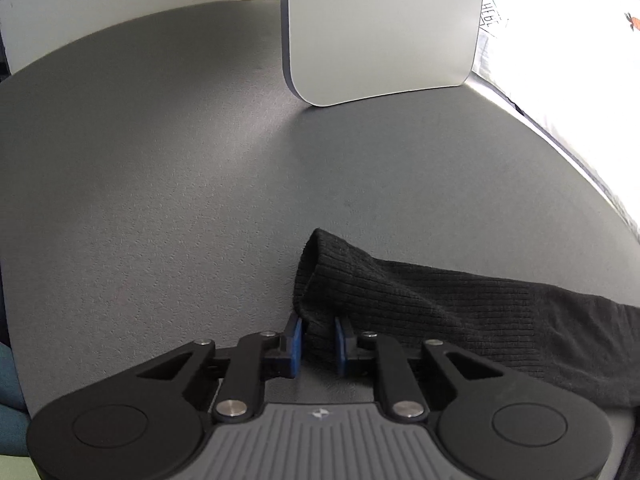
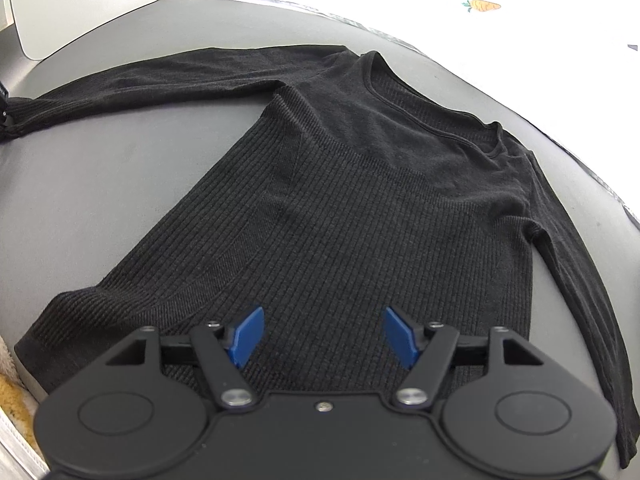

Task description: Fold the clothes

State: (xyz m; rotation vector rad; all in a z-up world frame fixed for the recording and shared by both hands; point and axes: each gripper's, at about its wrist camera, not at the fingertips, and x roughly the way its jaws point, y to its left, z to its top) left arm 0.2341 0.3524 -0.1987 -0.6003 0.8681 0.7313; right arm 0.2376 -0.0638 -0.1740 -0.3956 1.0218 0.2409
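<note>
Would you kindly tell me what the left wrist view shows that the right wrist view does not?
Only the left wrist view: the left tongs shut on the sleeve cuff.
Only the right wrist view: the neckline, the hem and the right tongs, open above the sweater.
Both: the grey table and the white panel.
</note>
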